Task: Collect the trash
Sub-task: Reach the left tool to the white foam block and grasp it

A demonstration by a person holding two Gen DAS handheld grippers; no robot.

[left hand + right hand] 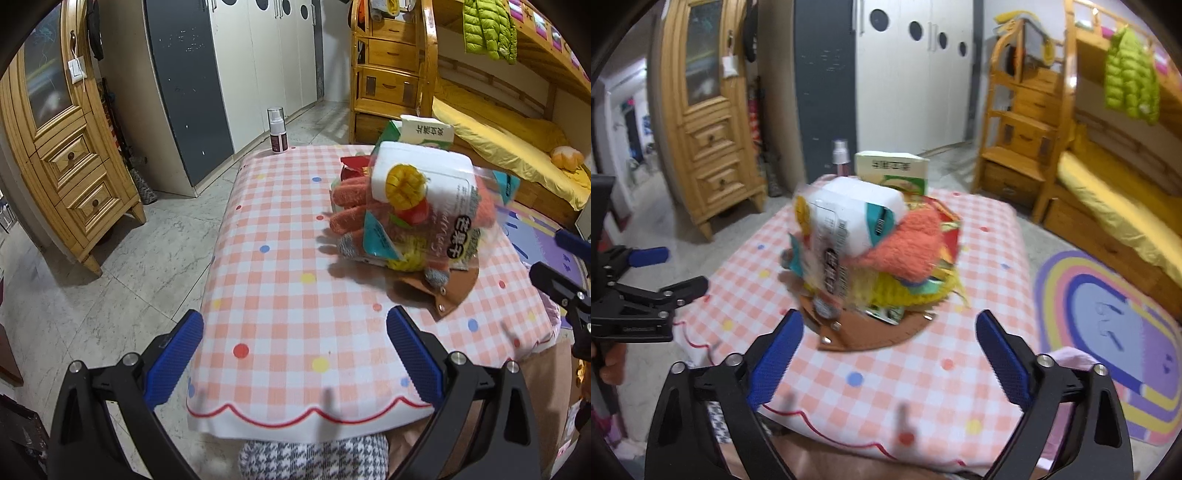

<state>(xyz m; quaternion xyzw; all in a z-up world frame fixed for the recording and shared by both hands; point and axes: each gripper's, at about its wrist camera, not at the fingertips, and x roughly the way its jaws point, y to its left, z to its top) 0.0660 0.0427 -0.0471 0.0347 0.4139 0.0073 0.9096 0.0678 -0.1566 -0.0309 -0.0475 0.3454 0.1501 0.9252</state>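
The left gripper (295,354) and the right gripper (888,354) both have their blue jaws spread wide with nothing between them, low over the near edge of the checked tablecloth (280,266). The trash pile (410,210) sits on a brown tray (448,295) at about 1 o'clock in the left view and 12 o'clock in the right view; it shows a white mango bag (421,181), an orange fuzzy thing (912,247) and a green-and-white box (892,171). The pile is blurry, things underneath are hidden, and a small spray bottle (277,129) stands at the far edge, around 12 o'clock.
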